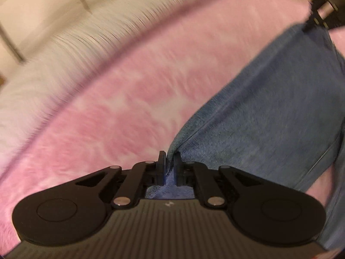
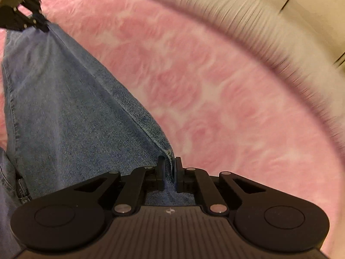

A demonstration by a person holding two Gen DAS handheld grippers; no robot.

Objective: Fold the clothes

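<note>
A pair of blue jeans [image 1: 269,108] hangs stretched above a pink patterned bedcover [image 1: 118,99]. My left gripper [image 1: 170,161] is shut on one corner of the denim edge, cloth pinched between its pads. At the top right of the left wrist view my right gripper [image 1: 310,24] holds the other corner. In the right wrist view the jeans [image 2: 64,112] run from my right gripper [image 2: 171,166], shut on the hem corner, up to my left gripper [image 2: 42,27] at the top left. The taut edge spans between both grippers.
The pink bedcover [image 2: 215,97] fills most of both views. A white fringed border [image 1: 54,69] runs along its far side, with pale flooring or wall [image 1: 32,10] beyond. Both pictures are motion-blurred.
</note>
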